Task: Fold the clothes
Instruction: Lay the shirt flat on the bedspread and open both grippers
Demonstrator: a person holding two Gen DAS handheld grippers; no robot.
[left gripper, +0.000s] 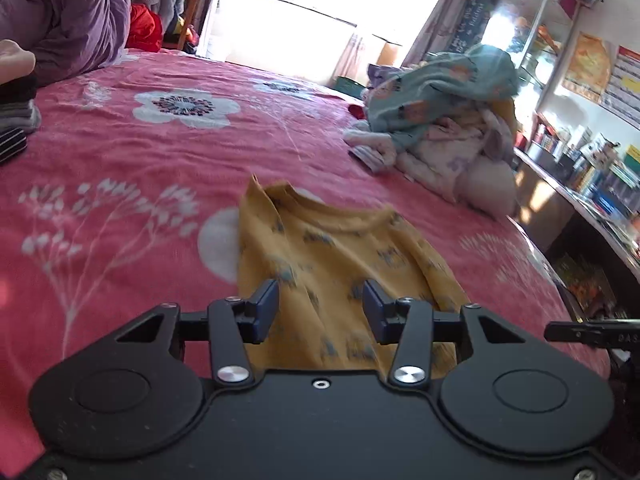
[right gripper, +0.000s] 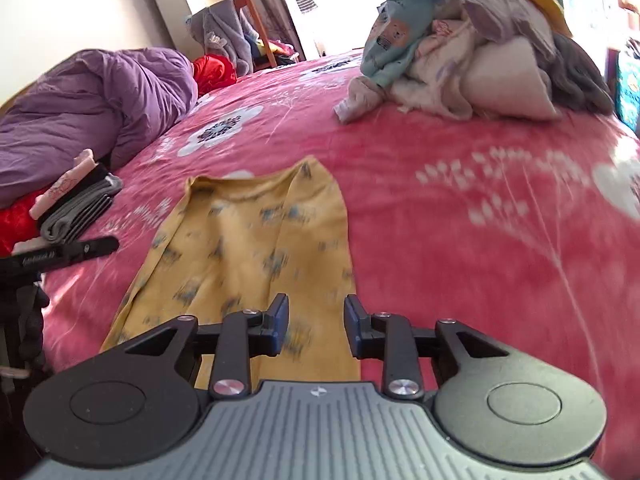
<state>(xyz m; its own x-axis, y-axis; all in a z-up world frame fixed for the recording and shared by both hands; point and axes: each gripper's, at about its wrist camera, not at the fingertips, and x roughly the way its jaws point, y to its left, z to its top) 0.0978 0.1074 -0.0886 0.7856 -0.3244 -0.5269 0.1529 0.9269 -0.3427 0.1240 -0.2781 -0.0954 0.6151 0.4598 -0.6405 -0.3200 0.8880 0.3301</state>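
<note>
A mustard-yellow garment [left gripper: 340,256] with small blue prints lies flat on the pink floral bedspread [left gripper: 120,168], its neckline away from me. My left gripper [left gripper: 320,304] is open above the garment's near part, nothing between its pads. In the right wrist view the same yellow garment [right gripper: 248,240] stretches away as a long strip. My right gripper [right gripper: 316,326] hovers open over its near right edge, the jaws apart and holding nothing. Part of the other gripper's black body [right gripper: 60,256] shows at the left edge.
A heap of unfolded clothes [left gripper: 440,128] sits at the bed's far right, also as the clothes heap [right gripper: 480,48]. A purple quilt [right gripper: 92,120] and a small stack of folded dark items [right gripper: 76,208] lie on the left. Shelves with books [left gripper: 592,172] run past the right bedside.
</note>
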